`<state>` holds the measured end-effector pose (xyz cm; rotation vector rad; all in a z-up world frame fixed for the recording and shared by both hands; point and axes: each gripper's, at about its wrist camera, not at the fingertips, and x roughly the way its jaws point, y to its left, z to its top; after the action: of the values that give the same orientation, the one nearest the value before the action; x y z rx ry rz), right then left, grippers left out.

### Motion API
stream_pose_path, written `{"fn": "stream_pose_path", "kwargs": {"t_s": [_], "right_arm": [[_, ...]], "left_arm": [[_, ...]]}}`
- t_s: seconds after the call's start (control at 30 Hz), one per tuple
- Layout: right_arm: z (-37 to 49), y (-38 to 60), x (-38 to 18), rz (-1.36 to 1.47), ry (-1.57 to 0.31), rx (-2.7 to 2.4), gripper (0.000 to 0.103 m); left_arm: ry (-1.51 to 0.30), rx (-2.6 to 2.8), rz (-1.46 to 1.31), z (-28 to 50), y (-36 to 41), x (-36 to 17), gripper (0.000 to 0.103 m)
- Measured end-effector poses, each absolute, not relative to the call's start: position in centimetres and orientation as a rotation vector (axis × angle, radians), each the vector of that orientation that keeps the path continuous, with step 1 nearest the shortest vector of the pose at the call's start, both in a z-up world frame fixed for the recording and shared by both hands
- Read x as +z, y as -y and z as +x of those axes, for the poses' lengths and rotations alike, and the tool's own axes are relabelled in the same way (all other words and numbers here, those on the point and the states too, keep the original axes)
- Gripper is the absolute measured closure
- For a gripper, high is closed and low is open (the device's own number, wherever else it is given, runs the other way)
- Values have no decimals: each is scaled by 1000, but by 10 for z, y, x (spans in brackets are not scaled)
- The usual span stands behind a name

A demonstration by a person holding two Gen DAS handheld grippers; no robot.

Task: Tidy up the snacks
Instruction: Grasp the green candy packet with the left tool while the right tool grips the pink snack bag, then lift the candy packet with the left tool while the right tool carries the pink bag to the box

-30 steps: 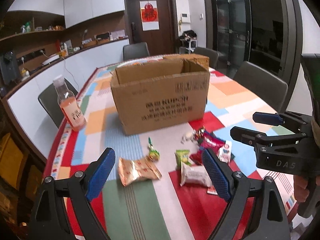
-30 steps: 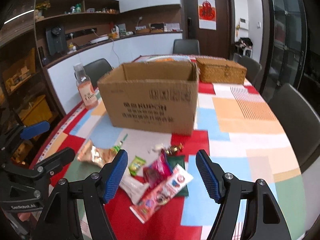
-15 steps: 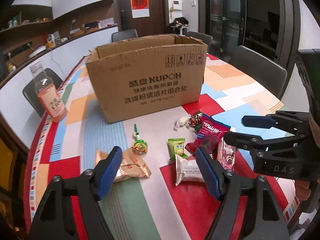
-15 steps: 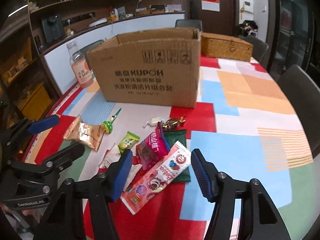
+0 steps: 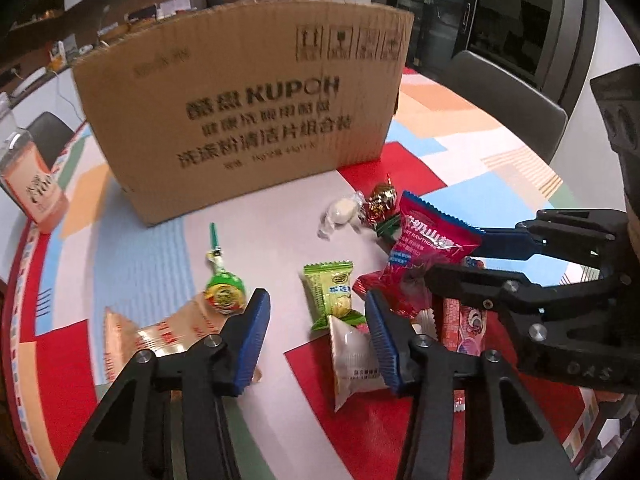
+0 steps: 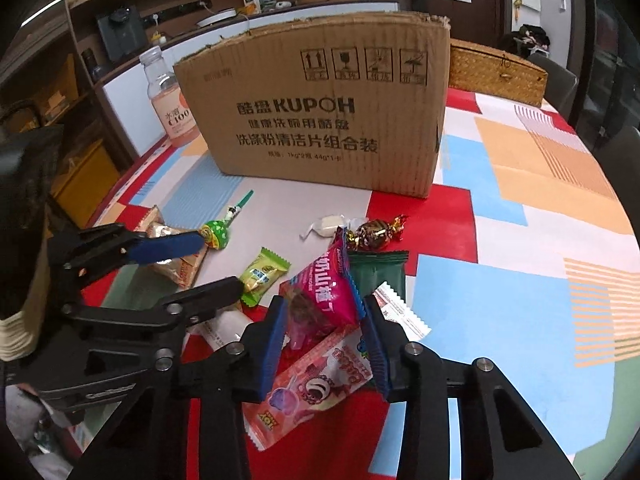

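Snacks lie on the table in front of a cardboard box (image 5: 248, 92) (image 6: 320, 108). My left gripper (image 5: 316, 332) is open, low over the table, its fingers either side of a green packet (image 5: 332, 292) and a white packet (image 5: 354, 360). A green lollipop (image 5: 224, 294) and an orange wrapper (image 5: 160, 336) lie to its left. My right gripper (image 6: 322, 340) has its pads around a pink-red snack bag (image 6: 320, 296) (image 5: 424, 252); they look partly closed and near or touching it. A pink strip packet (image 6: 316, 384) lies below it.
A drink bottle (image 6: 170, 100) stands left of the box, a wicker basket (image 6: 496, 72) behind it on the right. A white candy (image 6: 326, 226), a foil candy (image 6: 376, 234) and a dark green packet (image 6: 378, 272) lie nearby. Chairs surround the table.
Both grippers have come down and forward to the snack pile. The right gripper's jaws have narrowed around the pink-red bag; the left gripper's jaws have narrowed somewhat over the green and white packets.
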<state>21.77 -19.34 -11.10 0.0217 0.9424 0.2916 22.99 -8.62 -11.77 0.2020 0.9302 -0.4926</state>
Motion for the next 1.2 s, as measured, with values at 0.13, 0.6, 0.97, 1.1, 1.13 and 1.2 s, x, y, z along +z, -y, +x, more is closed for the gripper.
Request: {"fn": "stream_pose_path", "kwargs": {"t_s": [0.13,0.6,0.97,1.1,1.13,1.2], "right_arm": [[222,193,-115,38,-953,311,67],[233,187,-117,51,-958,351,68],[244,178,-119,75,-967,372,84],[243,176,-119,72,-964,363,85],[242,176,-118,70,-960,359,85],[239,175,-115,67,-947,346,85]], "left_arm": [[-957,-494,193,238,92,-126,62],[-1003,-487,125,249,90,-135,82],[-980,-450,65,250,74,-124,83],[-965,-435,61,247,69,-117,83],[-963,-432,59,246,69,-115,83],[-953,-425,52,243,66,-111,83]]}}
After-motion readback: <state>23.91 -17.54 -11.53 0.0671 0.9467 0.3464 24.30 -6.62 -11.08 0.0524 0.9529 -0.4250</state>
